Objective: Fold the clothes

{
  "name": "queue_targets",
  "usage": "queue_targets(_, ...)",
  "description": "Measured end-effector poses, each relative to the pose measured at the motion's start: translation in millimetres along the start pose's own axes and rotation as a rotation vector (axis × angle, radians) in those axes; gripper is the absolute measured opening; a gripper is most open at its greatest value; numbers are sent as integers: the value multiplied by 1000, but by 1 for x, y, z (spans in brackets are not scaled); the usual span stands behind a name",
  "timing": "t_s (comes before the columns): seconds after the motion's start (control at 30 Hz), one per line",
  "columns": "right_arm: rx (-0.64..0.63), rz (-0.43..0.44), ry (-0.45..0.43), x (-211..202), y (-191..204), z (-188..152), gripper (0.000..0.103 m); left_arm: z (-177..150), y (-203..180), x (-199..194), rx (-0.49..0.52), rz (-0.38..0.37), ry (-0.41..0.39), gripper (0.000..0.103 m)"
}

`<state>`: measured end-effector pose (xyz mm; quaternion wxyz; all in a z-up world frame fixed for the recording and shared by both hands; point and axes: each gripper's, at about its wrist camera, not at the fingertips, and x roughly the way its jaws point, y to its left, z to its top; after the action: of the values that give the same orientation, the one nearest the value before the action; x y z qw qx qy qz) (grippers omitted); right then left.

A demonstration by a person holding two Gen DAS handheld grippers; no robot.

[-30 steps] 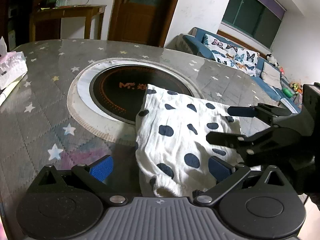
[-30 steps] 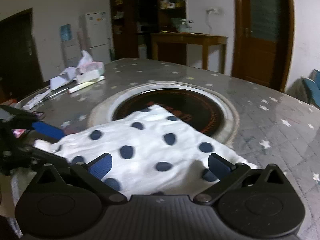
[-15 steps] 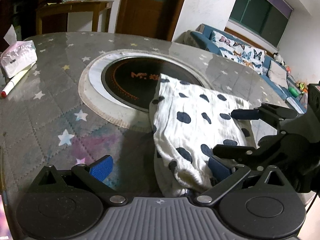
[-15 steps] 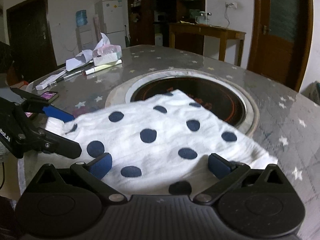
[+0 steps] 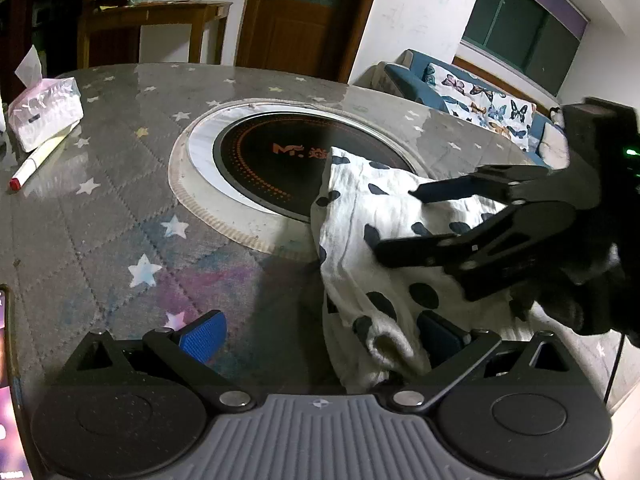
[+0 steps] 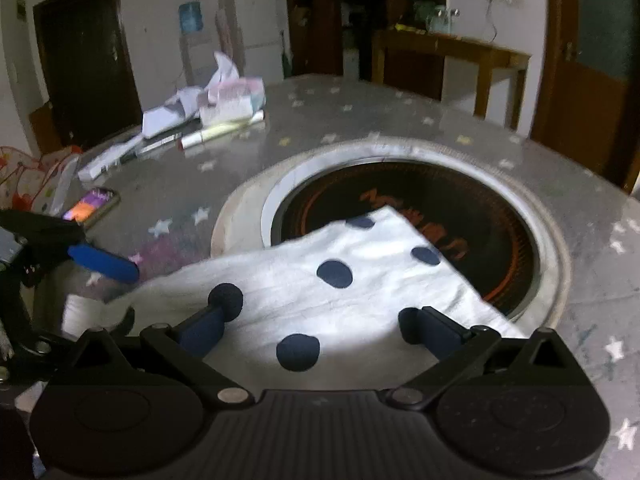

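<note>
A white garment with dark blue dots point(image 5: 360, 216) lies folded on the grey star-patterned table, its far corner over the round black cooktop point(image 5: 276, 164). It also shows in the right wrist view point(image 6: 344, 280). My left gripper point(image 5: 320, 332) is open at the garment's near end, with a rolled edge by its right finger. My right gripper point(image 6: 320, 320) is open low over the cloth, and in the left wrist view point(image 5: 396, 224) it reaches in from the right above the garment. The left gripper's blue finger shows in the right wrist view point(image 6: 104, 264) at the left.
A tissue pack point(image 5: 44, 112) and a marker point(image 5: 40, 156) lie at the table's far left. A phone point(image 6: 92, 206), papers point(image 6: 180, 112) and a pen point(image 6: 220, 132) lie on that side too. A sofa point(image 5: 480, 100) stands beyond the table's right edge.
Both grippers stayed open. The left gripper slid left, so the garment sits further right in its view. The right gripper moved forward and lower over the cloth.
</note>
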<state>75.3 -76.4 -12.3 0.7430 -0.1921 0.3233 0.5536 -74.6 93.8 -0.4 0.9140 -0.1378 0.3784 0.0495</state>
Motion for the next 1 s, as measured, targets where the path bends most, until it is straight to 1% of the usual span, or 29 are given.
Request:
queue_targets(0.07,9,7,0,0,-1,-1,103,0,0,-2,-3,-1,-2,103)
queue_targets(0.13,29,10,-21,-7,-5,0,103,1,-1,-5,-5,-1,-8,103)
queue_targets(0.23,62,-16,-50,-19,-16,0,103,2,-6,-12,5,-9,-21,103)
queue_targets(0.33,143,-56,-64,-28,-40,-4,103,1,-11,-18,18,-26,-24,103)
queue_targets(0.4,208,-71,-58,-30,-58,-8,103,0,-13,-21,19,-36,-20,103)
queue_targets(0.57,274,-68,-63,-29,-80,-13,103,-3,-18,-30,22,-50,-20,103)
queue_targets(0.7,281,-71,-25,-22,-86,-15,103,-7,-17,-36,21,-57,-15,103)
queue_targets(0.8,263,-67,-7,-25,-83,-17,103,-11,-15,-38,25,-61,-12,103)
queue_targets(0.83,251,-73,6,-25,-81,-17,103,-12,-15,-37,28,-64,-9,102)
queue_targets(0.9,209,-113,42,-26,-74,-18,103,-14,-15,-35,35,-73,-2,101)
queue_targets(0.97,170,-145,70,-27,-67,-20,103,-16,-16,-31,41,-85,5,96)
queue_targets(1.0,162,-154,77,-29,-65,-22,103,-16,-16,-30,43,-94,5,92)
